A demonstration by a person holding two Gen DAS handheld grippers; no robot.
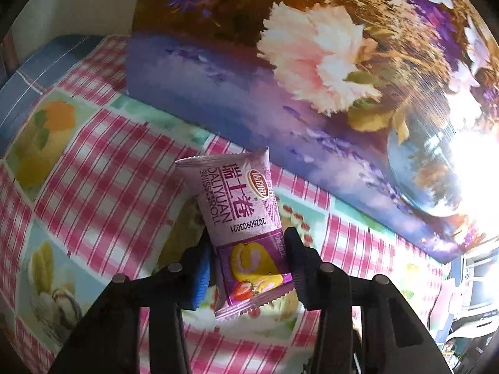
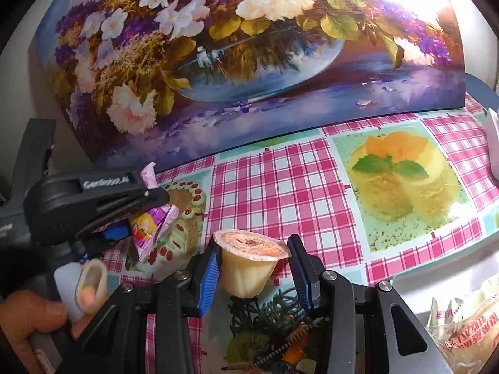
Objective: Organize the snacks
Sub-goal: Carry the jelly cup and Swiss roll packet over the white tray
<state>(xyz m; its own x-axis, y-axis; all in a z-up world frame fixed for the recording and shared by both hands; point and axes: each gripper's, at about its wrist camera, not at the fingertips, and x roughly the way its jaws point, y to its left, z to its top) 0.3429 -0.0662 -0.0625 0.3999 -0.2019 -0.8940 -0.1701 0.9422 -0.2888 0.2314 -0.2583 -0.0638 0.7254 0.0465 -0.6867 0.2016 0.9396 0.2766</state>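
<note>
Pick-up step is in hand on both sides. The purple cake packet (image 1: 246, 227) is clamped by the left gripper (image 1: 249, 258) at its lower half, fingers narrowed onto the wrapper. The packet is held over the checked tablecloth (image 1: 103, 162); whether its bottom edge touches the cloth cannot be told. Its long axis runs away from the camera along the fingers, tilted slightly left, with the crimped top end pointed toward the flower picture (image 1: 280, 62) standing at the back of the table.

The pudding cup (image 2: 249, 265) sits between the fingers of the right gripper (image 2: 254, 268), upright, sealed lid up, narrow base down. The left pad is seen touching the cup under the rim; the right pad (image 2: 299, 271) appears just beside the lid edge, so a firm grip cannot be confirmed from this view. The left gripper and a hand on its handle (image 2: 37, 314) are visible at the left of the right wrist view.

Judged next: each snack is to be carried to its place; the destination is not shown. A bag of other snacks (image 2: 464, 327) lies at the lower right.
</note>
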